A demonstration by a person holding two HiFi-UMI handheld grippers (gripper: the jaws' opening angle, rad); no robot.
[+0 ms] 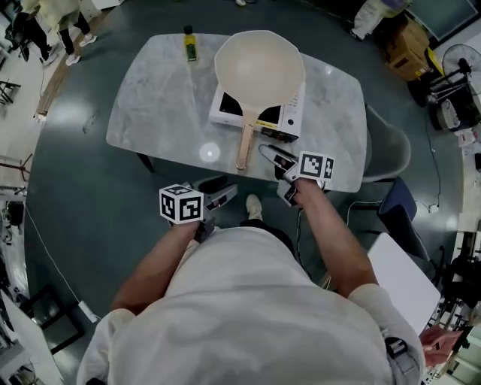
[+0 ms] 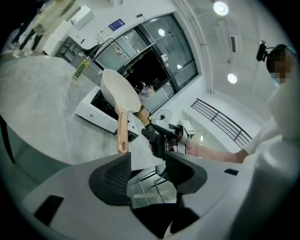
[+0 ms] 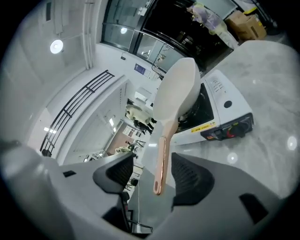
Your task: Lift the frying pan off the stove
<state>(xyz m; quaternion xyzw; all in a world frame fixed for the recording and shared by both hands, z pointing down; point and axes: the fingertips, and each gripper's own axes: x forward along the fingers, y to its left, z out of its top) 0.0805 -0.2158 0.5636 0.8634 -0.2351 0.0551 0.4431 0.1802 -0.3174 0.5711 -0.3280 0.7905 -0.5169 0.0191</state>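
Person standing at table [image 1: 143, 113] edge, both forearms reaching forward and down. Right gripper [image 1: 270, 156] hovering just beside handle [image 1: 245, 143] end, jaws gaping wide, handle tip showing in gap, pads not pressing it. Left gripper [image 1: 224, 192] hanging lower, off table edge, jaws wide apart, holding nothing. Frying pan [image 1: 259, 68] sitting on stove [image 1: 224, 114], handle pointing toward person. Bottle [image 1: 191, 43] standing at far edge, chair [image 1: 392, 150] at right.

Dark teal floor [image 1: 68, 203], pale marble table [image 1: 150, 105], grey chair [image 1: 392, 150] beside it, glass-walled room [image 2: 140, 51], round ceiling lights [image 2: 220, 8]
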